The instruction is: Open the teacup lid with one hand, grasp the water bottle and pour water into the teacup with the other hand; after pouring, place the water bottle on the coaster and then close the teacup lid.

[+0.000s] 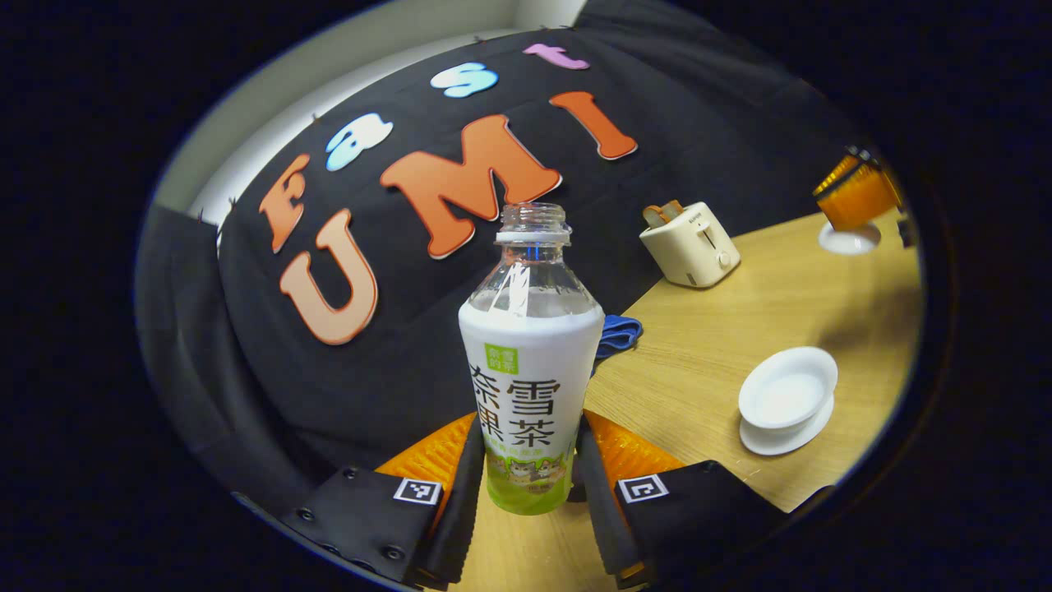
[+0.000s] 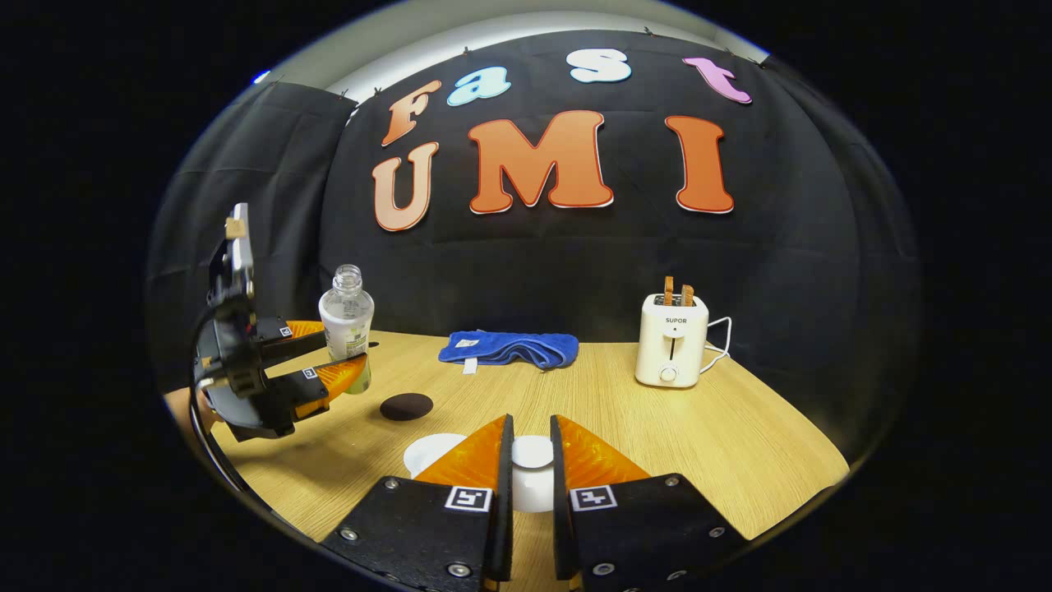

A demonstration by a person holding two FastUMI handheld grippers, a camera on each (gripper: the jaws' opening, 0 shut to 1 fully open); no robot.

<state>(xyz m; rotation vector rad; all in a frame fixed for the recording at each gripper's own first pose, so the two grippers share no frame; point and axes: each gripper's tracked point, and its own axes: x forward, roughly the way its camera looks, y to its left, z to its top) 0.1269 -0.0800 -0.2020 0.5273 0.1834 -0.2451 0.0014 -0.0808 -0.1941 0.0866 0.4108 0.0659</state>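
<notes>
My left gripper (image 1: 530, 448) is shut on the water bottle (image 1: 532, 362), which stands upright with its cap off and is mostly full. The open white teacup (image 1: 787, 393) sits on its saucer on the table to the right of the bottle. In the right gripper view, my right gripper (image 2: 530, 434) is shut on the white teacup lid (image 2: 532, 454). The teacup (image 2: 429, 450) shows partly behind its left finger. A dark round coaster (image 2: 406, 406) lies between the cup and the bottle (image 2: 346, 322) held in the left gripper (image 2: 345, 362). I cannot tell whether the bottle touches the table.
A blue towel (image 2: 508, 348) lies at the back of the wooden table (image 2: 740, 444). A cream toaster (image 2: 672, 341) with bread in it stands at the back right, its cord trailing behind. The right gripper (image 1: 855, 197) with the lid shows far right in the left gripper view.
</notes>
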